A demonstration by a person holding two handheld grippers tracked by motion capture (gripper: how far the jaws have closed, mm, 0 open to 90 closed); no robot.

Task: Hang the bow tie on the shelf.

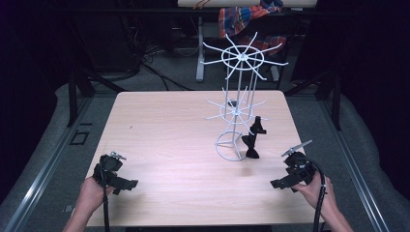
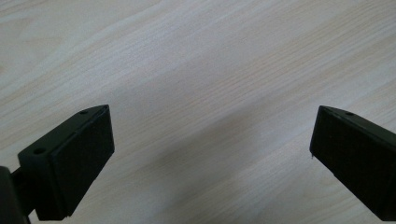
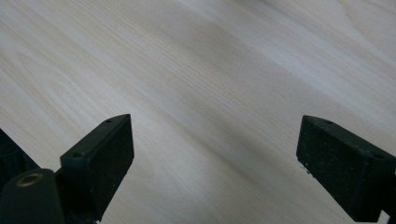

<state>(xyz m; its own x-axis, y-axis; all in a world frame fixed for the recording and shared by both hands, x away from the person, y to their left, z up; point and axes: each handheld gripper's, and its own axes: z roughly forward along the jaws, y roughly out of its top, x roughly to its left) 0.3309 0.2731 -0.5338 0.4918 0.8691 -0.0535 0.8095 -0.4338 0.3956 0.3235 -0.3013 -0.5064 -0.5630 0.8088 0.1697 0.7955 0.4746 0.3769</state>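
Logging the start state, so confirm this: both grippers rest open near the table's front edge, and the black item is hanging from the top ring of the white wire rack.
One detail is off. The high view shows the black item beside the white wire rack, low by its base ring, not up at the top ring. Left gripper and right gripper are open near the front edge.

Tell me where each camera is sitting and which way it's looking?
High view: sits above the person's side, looking forward and down on the wooden table with a white wire rack and a black object hanging from it; both hands, the left gripper and the right gripper show.
Left gripper view: rides on the left gripper, looking down at bare tabletop between its open fingers.
Right gripper view: rides on the right gripper, fingers open.
Both gripper views share the same light wood.
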